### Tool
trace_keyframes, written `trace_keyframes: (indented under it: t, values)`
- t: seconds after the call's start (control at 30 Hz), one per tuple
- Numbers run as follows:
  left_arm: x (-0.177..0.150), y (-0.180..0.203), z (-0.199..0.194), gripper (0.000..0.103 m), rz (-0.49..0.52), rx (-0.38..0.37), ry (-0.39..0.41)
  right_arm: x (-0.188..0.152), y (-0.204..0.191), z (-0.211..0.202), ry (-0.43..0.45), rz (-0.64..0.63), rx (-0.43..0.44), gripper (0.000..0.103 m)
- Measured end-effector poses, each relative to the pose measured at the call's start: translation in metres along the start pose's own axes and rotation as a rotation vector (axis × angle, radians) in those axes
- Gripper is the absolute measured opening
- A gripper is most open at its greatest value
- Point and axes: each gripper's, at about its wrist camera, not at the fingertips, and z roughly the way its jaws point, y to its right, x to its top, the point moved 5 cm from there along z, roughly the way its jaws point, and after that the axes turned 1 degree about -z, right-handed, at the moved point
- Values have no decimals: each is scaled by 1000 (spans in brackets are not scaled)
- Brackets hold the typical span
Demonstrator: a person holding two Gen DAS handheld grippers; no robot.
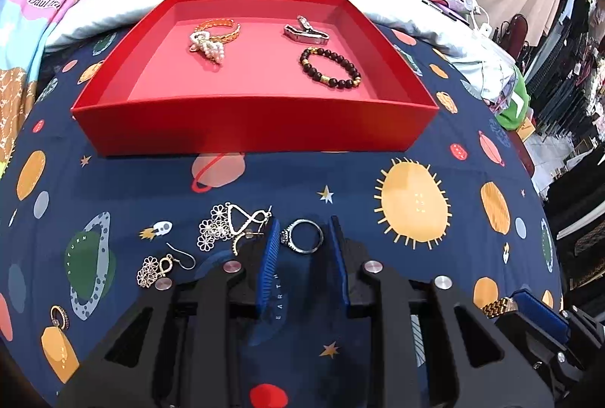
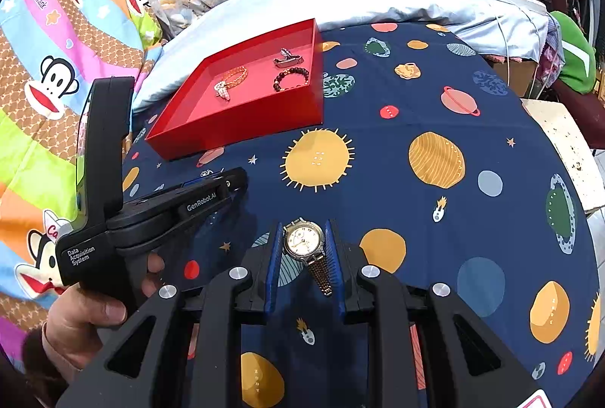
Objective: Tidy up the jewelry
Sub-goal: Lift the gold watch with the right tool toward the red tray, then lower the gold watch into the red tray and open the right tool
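1. Navy space-print cloth [image 1: 340, 177] is covering the work surface, with pale bedding and colourful cartoon blankets lying beyond it.
2. Red tray [image 1: 249, 128] is sitting at 12 o'clock in the left wrist view, holding a gold-and-pearl bracelet [image 1: 213, 39], a dark bead bracelet [image 1: 330, 67] and a silver clip-like piece [image 1: 305, 31].
3. Left gripper [image 1: 305, 238] is standing narrow, blue pads flanking a silver ring [image 1: 304, 236] lying on the cloth; jaws are closing, ring between them, and firm pad contact is too hard to tell.
4. Flower earrings [image 1: 215, 228] and a silver loop pendant [image 1: 245, 217] are lying just at 9 o'clock of the left gripper; another flower hook earring [image 1: 160, 266] is sitting at 8 o'clock, and a dark ring [image 1: 59, 315] further out at 8.
5. Right gripper [image 2: 304, 245] is gripping a gold-band wristwatch [image 2: 304, 239], pads pressing both sides of the case, band hanging toward the camera.
6. A person's hand [image 2: 83, 321] is holding the left tool's black handle at 8 o'clock in the right wrist view.
7. Tray in that view is sitting at 11 o'clock, well apart from the watch.
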Motion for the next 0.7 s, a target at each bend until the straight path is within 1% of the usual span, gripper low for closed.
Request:
trace_keyframes:
  t: [0.03, 0.1, 0.43, 0.7]
  values:
    - [-1, 1, 0, 20, 2, -4, -2, 1, 0, 0, 0, 1, 0, 22]
    - [-3, 2, 0, 8, 9, -16, -10, 1, 1, 0, 0, 2, -1, 22]
    - [-12, 8, -6, 6, 21, -42, -18, 1, 3, -2, 5, 4, -5, 22]
    - [-14, 5, -34, 6, 19, -62, 8, 5, -1, -9, 21, -8, -5, 22]
